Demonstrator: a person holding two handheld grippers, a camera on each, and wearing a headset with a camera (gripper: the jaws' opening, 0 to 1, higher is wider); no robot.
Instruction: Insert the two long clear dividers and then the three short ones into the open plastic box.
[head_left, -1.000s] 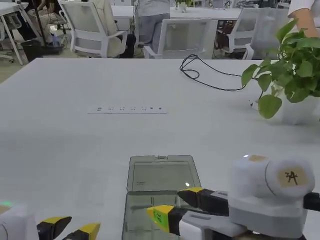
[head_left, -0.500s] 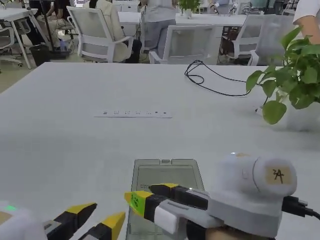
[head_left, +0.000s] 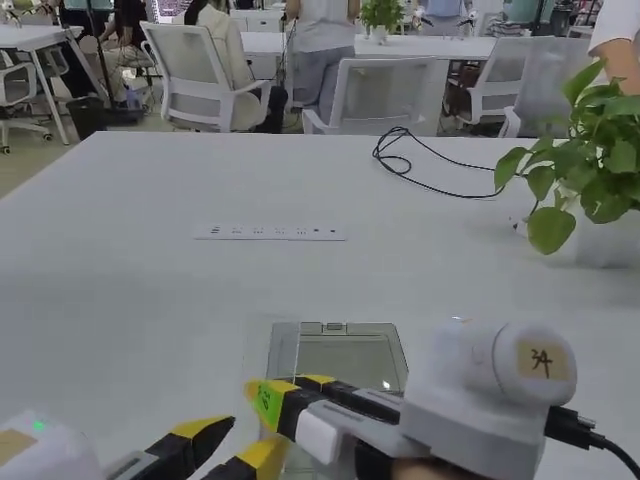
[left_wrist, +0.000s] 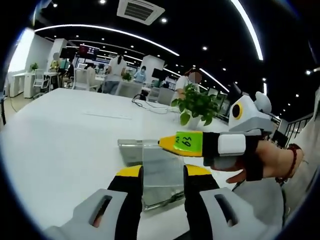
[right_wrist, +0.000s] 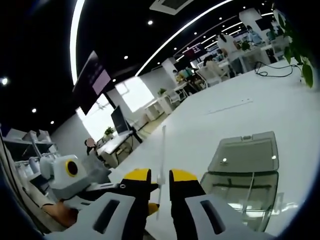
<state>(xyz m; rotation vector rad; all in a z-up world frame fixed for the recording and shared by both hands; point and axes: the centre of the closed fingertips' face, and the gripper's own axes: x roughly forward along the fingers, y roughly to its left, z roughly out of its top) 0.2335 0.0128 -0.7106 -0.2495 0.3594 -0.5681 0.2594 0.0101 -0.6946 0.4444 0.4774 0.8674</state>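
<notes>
The clear plastic box (head_left: 335, 352) lies open on the white table, lid flat on the far side; the right gripper view shows its base (right_wrist: 239, 192) and lid (right_wrist: 245, 150). My right gripper (head_left: 285, 388) reaches leftward over the box's near part. It is shut on a thin clear divider (right_wrist: 161, 155), seen edge-on between its jaws (right_wrist: 160, 176). The left gripper (head_left: 238, 440) is low at the front left, open, tips towards the right one. From it, the clear plate (left_wrist: 162, 172) shows between its jaws (left_wrist: 164, 171), under the right gripper's green-tagged tip (left_wrist: 182, 142).
A potted plant (head_left: 590, 190) stands at the right. A black cable (head_left: 430, 165) loops on the far table, and a white power strip (head_left: 270, 232) lies mid-table. Office chairs (head_left: 365, 95) and people are beyond the far edge.
My right gripper has moved left across the near part of the box. The left gripper has come up and right towards it. The head view has shifted slightly.
</notes>
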